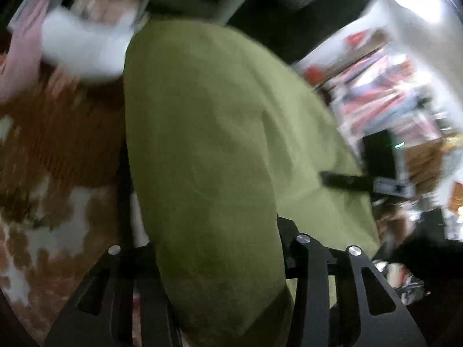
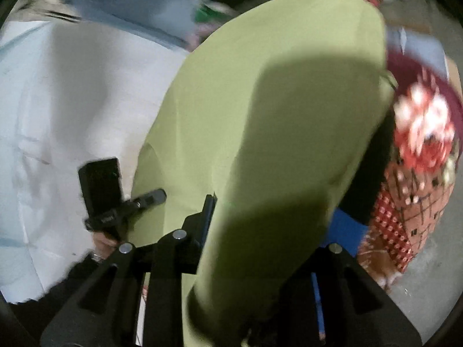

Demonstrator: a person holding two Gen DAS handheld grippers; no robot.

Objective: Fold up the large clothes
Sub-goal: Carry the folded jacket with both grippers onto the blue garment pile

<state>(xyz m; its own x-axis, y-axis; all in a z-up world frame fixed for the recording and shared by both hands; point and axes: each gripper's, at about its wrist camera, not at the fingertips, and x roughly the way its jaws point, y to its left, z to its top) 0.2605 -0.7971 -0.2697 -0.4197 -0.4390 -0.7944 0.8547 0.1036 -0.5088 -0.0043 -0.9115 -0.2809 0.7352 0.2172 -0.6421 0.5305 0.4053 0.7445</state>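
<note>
A big green cloth (image 1: 208, 133) fills the middle of both pictures. It hangs between the two grippers and runs from the near edge up to the far side. Everything is blurry.

In the left wrist view, the green cloth (image 1: 208, 133) passes right between the fingers of the left gripper (image 1: 220, 260) and hides their tips. The cloth seems to be held there, but the pads are covered, so the grip cannot be told for sure. To the right, the right gripper (image 1: 347, 180) pokes onto the cloth's edge, with a hand (image 1: 396, 219) behind it. On the left lies a brown and white patchy rug (image 1: 52, 173). Far left there is something white (image 1: 84, 49) and something pink (image 1: 20, 57).

In the right wrist view, the green cloth (image 2: 260, 133) also runs between the fingers of the right gripper (image 2: 254, 248) and covers them. Whether they squeeze it cannot be told. A dark shadow lies on the cloth. On the left, the left gripper (image 2: 144, 199) touches the cloth's edge, with a hand (image 2: 104, 240) wearing a ring. Behind it is a white sheet (image 2: 72, 101). On the right is a red patterned cloth (image 2: 419, 159), and a bit of blue (image 2: 344, 231) peeks out beside the green cloth.
</note>
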